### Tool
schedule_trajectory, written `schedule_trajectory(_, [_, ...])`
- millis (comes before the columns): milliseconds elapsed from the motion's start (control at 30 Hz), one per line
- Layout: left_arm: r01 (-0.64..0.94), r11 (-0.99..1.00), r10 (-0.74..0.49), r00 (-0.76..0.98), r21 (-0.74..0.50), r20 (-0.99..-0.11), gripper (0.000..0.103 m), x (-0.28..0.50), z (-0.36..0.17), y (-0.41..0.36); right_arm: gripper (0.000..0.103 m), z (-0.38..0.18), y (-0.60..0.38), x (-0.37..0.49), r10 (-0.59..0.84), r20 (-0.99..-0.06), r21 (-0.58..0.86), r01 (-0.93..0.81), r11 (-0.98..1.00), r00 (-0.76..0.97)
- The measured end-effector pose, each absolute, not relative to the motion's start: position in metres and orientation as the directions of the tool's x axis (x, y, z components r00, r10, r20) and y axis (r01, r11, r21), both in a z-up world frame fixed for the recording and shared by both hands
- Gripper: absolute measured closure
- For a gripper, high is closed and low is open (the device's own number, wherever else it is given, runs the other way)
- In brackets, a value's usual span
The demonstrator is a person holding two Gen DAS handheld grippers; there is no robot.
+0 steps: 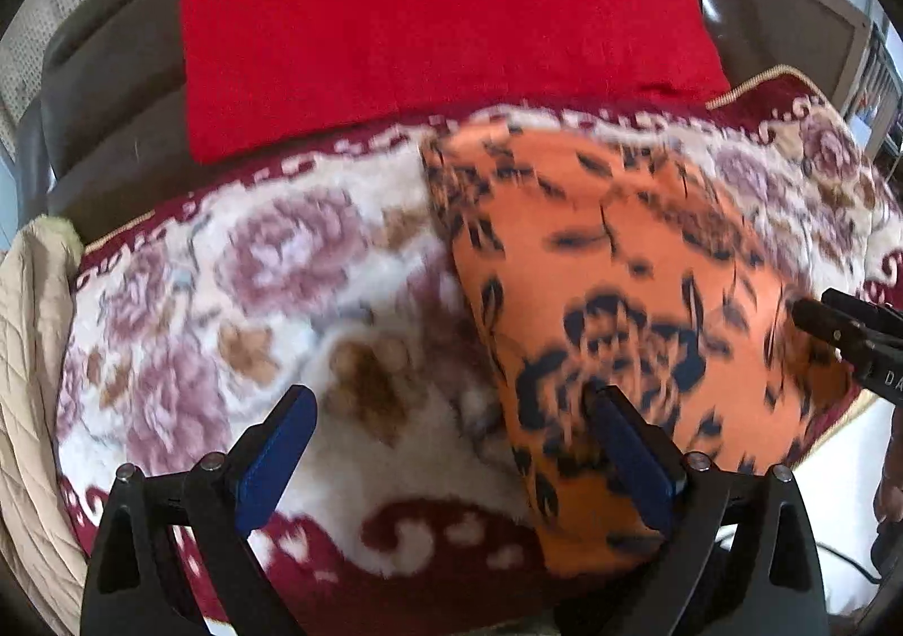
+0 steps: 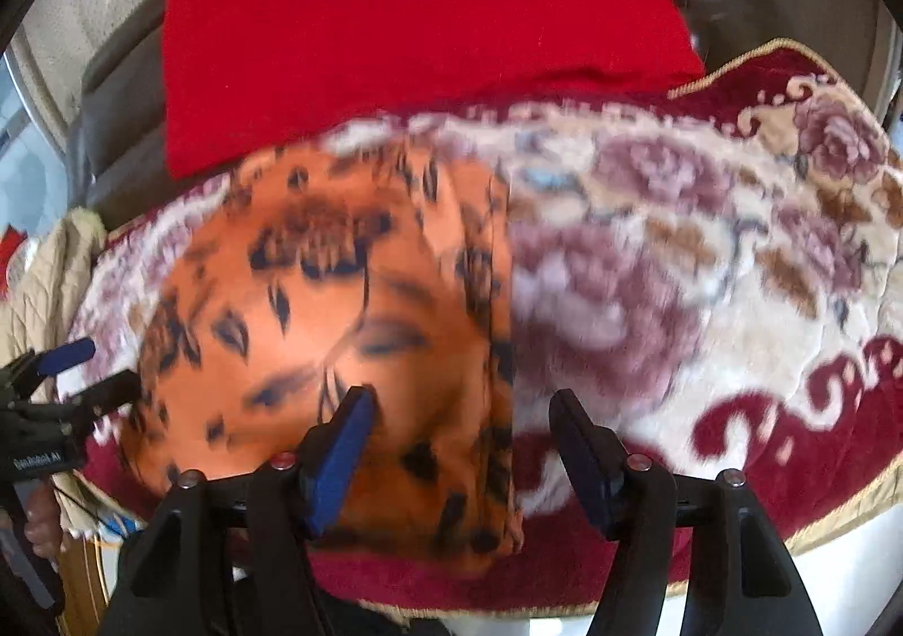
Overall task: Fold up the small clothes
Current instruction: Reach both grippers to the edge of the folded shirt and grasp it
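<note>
Both views motion-blurred, print detail unreadable. Orange floral garment (image 1: 632,297) lies folded on floral blanket (image 1: 226,297), red cloth (image 1: 440,15) at 12 o'clock. Your left gripper (image 1: 451,444) spread wide, right gripper (image 2: 460,438) too, nothing held; both hover at garment's near edge.

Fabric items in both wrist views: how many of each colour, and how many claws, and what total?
Orange floral garment: 1
Red cloth: 1
Floral plush blanket: 1
Beige quilted fabric: 1
Claws, both open: 2, left claw, right claw
Total: 6
</note>
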State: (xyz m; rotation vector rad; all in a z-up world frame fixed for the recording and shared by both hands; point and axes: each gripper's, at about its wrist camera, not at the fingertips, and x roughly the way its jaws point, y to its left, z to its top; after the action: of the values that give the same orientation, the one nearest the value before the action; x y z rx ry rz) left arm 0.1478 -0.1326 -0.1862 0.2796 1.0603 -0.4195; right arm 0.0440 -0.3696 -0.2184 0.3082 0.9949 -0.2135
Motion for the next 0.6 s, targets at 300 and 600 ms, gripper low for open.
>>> schedule_trajectory(300, [0.388,0.919,-0.152,0.504,0.065,-0.85,0.004,0.233,-0.183,-0.163,0.073,-0.21,-0.383,0.14,0.055,-0.83,0.25,0.281,0.927,0.556])
schedule_trajectory(600, [0.372,0.916,-0.028,0.437,0.152,-0.899,0.004,0.272,-0.236,-0.191,0.073,-0.246,-0.395,0.171,0.112,-0.856,0.327,0.361,0.874,0.505])
